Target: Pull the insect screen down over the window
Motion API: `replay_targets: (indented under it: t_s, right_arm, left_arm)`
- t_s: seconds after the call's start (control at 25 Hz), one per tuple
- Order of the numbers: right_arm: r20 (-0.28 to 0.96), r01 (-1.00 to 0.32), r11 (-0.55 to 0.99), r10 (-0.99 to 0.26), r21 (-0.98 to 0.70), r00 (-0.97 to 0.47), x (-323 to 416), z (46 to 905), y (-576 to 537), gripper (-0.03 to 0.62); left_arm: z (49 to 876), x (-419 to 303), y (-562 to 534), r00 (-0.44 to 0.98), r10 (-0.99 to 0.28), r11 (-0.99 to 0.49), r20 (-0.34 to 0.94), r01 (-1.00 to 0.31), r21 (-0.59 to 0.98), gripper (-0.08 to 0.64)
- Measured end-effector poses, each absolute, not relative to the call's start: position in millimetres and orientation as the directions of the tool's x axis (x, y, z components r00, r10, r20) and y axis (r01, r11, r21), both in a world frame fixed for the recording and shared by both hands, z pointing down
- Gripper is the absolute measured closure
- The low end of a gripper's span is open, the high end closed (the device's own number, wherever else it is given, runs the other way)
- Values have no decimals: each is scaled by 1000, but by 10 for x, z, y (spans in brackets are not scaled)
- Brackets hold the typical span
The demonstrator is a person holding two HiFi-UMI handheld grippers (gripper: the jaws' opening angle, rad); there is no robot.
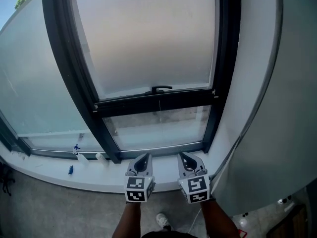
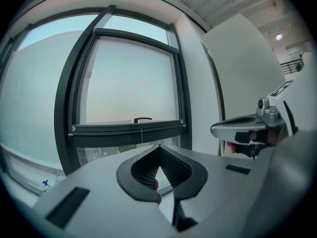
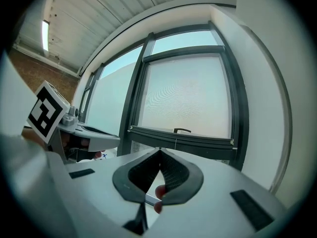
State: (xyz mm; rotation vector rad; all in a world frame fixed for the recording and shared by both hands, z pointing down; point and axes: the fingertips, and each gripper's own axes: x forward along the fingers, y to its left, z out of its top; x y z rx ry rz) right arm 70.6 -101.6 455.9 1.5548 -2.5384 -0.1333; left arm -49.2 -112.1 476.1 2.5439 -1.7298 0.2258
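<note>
Mesh of the pale grey insect screen (image 1: 148, 38) covered most of the dark-framed window (image 1: 225, 58), its black bottom bar (image 1: 158, 103) with 1 small black handle (image 1: 161, 89) standing above a strip of uncovered glass (image 1: 158, 133). Both grey 2-jaw tongs, the left gripper (image 1: 143, 156) and the right gripper (image 1: 184, 155), were side by side over the white sill (image 1: 99, 180), near the window's lower frame and apart from the bar. Each had its jaws pressed together on nothing.

Industrial room: brick wall (image 3: 37, 68), ribbed ceiling (image 3: 109, 14)
</note>
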Motion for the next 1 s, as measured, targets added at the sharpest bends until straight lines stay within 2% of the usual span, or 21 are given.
replay_targets:
  t_s: [0.4, 1.0]
  right_arm:
    - [128, -881, 454, -889, 130, -439, 859, 4748, -284, 588]
    - [125, -891, 429, -902, 147, -413, 1008, 4825, 535, 588]
  left_arm:
    - [4931, -379, -424, 335, -920, -360, 205, -928, -98, 557]
    - [5014, -351, 471, 322, -928, -342, 185, -936, -87, 557]
